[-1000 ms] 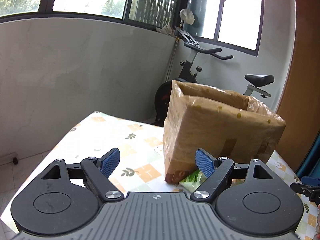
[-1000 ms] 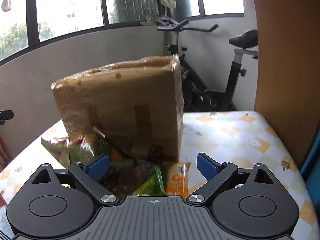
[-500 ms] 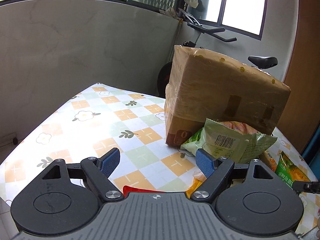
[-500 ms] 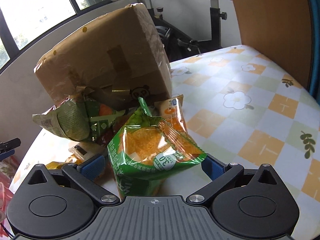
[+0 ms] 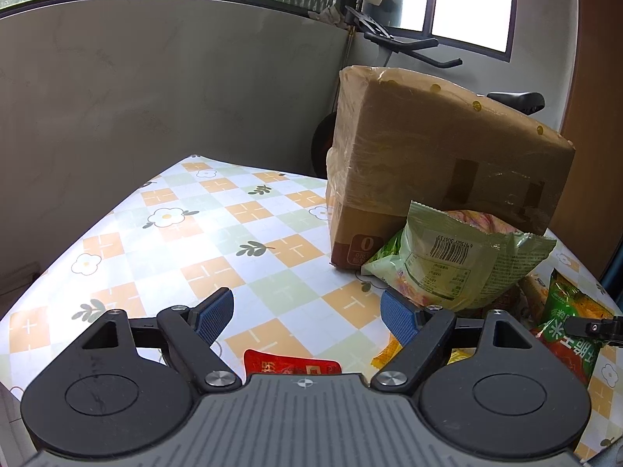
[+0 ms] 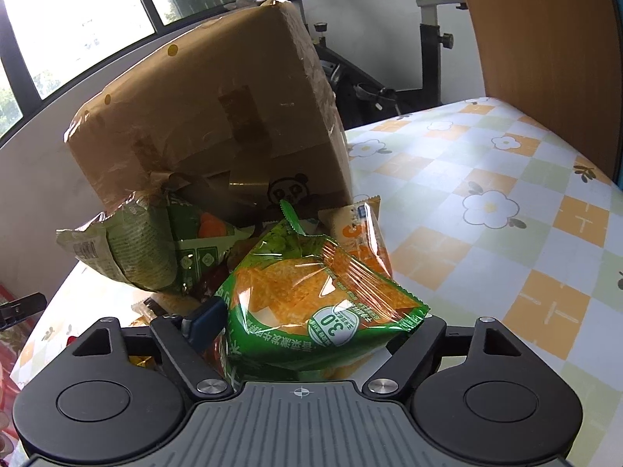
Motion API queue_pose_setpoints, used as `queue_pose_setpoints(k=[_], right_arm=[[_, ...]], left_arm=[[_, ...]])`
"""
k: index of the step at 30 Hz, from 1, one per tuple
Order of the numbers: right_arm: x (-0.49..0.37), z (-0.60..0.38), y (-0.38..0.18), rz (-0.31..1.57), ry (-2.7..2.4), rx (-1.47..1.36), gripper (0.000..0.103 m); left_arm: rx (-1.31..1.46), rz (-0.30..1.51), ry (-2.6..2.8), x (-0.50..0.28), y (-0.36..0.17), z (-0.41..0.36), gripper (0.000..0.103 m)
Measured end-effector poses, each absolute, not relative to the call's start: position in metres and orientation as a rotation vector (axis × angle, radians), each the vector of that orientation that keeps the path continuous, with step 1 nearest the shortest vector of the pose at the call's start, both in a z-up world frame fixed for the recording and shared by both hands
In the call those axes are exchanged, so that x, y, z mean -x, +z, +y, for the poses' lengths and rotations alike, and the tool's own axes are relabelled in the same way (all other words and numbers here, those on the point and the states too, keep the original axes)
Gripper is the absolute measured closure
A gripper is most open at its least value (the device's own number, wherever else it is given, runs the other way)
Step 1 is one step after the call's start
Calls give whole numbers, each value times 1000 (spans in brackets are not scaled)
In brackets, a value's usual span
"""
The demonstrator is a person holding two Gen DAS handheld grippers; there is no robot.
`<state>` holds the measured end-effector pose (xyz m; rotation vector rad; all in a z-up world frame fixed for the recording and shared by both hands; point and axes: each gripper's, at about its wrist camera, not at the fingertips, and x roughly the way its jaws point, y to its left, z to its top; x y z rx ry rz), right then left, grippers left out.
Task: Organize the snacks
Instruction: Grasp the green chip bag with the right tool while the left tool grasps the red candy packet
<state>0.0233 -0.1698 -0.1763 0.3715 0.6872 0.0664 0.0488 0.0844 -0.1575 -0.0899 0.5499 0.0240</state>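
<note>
While the left gripper (image 5: pixel 307 313) hangs wide and empty beside the box (image 5: pixel 428 163), the right gripper's (image 6: pixel 307 325) jaws have just been closing. A green bag (image 6: pixel 311 303) sits between them; whether they press it cannot be told.

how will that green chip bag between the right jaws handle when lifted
The green chip bag looks puffed with air, so probably light and squashy. Its glossy film may slip on the pads. The chips showing through would likely crack if the right gripper squeezes hard.
</note>
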Motion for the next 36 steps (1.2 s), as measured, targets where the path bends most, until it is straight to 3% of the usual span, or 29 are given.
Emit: queue_pose_setpoints(k=[36], right_arm=[[-8,-162,-172,610,68,-319,33]], left_arm=[[20,684,79,-41,-202,84,24]])
